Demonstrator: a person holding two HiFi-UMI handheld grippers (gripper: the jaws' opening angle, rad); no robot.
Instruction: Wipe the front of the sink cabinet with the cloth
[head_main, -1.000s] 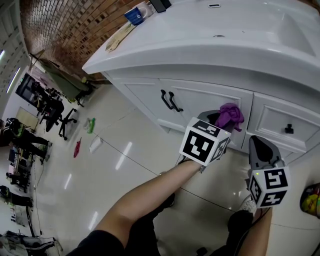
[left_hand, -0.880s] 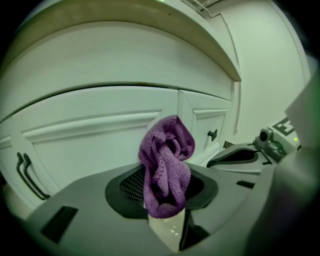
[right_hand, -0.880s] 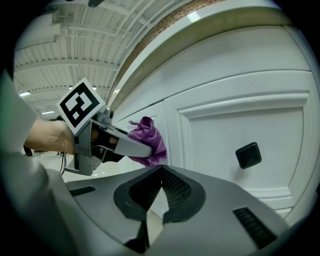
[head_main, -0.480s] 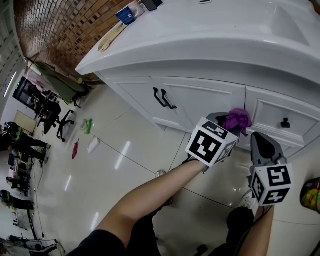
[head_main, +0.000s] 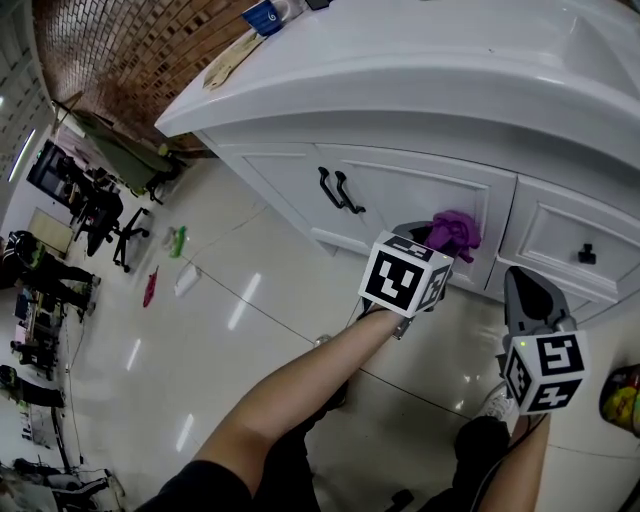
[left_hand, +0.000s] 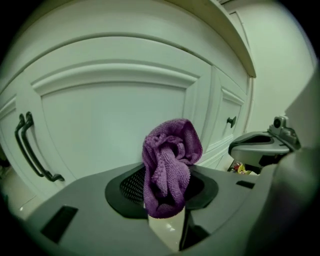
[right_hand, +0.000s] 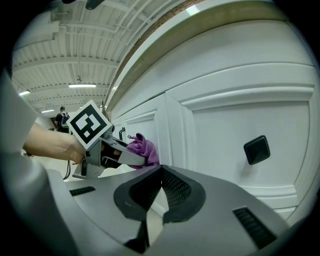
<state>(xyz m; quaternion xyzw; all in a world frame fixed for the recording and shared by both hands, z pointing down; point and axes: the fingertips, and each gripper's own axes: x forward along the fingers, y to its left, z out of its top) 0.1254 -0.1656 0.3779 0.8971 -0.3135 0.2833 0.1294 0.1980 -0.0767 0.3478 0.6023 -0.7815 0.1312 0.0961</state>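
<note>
My left gripper (head_main: 437, 238) is shut on a bunched purple cloth (head_main: 452, 232), pressed against the white cabinet door (head_main: 420, 195) near its right edge. In the left gripper view the cloth (left_hand: 167, 160) stands up between the jaws in front of the door panel (left_hand: 115, 125). The right gripper view shows the cloth (right_hand: 143, 149) touching the door. My right gripper (head_main: 527, 292) hangs lower right, before the drawer front (head_main: 570, 245); its jaws meet with nothing between them (right_hand: 159, 187).
Two black door handles (head_main: 340, 190) sit left of the cloth. A black square knob (head_main: 588, 254) is on the drawer. The white sink counter (head_main: 400, 70) overhangs the cabinet. Glossy tiled floor (head_main: 230, 310) spreads left, with office chairs (head_main: 110, 225) far off.
My left gripper with the cloth has slid left along the cabinet front, from the drawer's left edge back onto the door. The right gripper has barely moved.
</note>
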